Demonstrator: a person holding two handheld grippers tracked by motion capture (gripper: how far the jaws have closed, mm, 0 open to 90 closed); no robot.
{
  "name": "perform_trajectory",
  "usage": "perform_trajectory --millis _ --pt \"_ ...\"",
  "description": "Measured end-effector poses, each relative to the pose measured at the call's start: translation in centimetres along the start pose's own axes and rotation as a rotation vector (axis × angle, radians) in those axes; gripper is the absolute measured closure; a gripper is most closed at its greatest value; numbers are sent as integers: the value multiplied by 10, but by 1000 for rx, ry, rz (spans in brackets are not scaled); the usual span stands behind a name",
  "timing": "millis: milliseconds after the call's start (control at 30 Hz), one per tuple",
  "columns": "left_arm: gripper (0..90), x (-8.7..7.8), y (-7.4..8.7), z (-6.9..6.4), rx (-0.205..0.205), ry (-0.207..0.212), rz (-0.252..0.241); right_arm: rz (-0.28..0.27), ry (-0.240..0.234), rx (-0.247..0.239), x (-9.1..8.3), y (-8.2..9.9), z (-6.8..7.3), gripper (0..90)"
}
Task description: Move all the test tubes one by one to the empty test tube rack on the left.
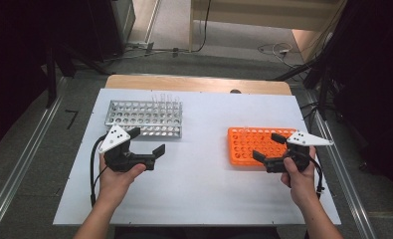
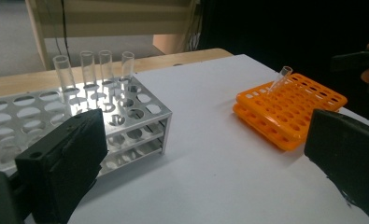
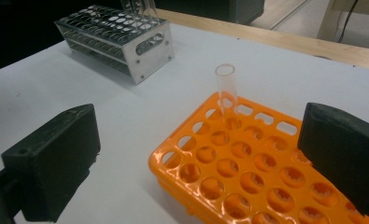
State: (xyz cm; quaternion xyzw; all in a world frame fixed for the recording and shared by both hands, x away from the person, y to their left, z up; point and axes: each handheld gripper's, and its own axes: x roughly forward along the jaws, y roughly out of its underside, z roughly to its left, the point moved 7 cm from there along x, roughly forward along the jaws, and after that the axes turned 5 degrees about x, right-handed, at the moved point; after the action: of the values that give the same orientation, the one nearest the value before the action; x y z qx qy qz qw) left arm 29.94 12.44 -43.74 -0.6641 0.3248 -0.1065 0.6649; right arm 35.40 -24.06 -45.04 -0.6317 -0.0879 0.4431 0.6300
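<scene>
Between the spread fingers of the right gripper lay the near corner of the orange rack, and nothing was held: both jaws stood wide apart, one on each side of the rack's edge. Just beyond those fingertips, in the right gripper view, a single clear test tube stood in a hole near the rack's far edge (it leaned a little in the left gripper view). Ahead of the left gripper, whose fingers were likewise wide apart and empty, sat the metal rack, with one fingertip close to its front edge in the high view, though whether it touched could not be told. Four clear tubes stood in a row at the far side of that rack, well beyond the left fingers. Both racks rested on the white table, well apart from each other, each gripper held in a hand over the bare surface beside its own rack.
</scene>
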Motion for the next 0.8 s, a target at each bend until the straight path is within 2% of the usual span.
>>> perform_trajectory --millis 200,333,400,567,667,800 --pt "0 0 11 -8 -13 27 17 12 13 -10 16 -10 -6 23" --pt "0 0 16 -11 -14 36 27 32 -10 14 29 -11 -8 68" --pt "0 0 17 -12 -9 33 30 48 3 30 36 -10 -9 143" --pt "0 1 19 -14 -12 39 35 100 45 63 55 -2 -15 259" --pt "0 3 21 -16 -10 46 40 111 48 92 63 3 -16 396" --pt "0 5 24 -19 -11 54 45 146 91 54 73 9 -16 507"
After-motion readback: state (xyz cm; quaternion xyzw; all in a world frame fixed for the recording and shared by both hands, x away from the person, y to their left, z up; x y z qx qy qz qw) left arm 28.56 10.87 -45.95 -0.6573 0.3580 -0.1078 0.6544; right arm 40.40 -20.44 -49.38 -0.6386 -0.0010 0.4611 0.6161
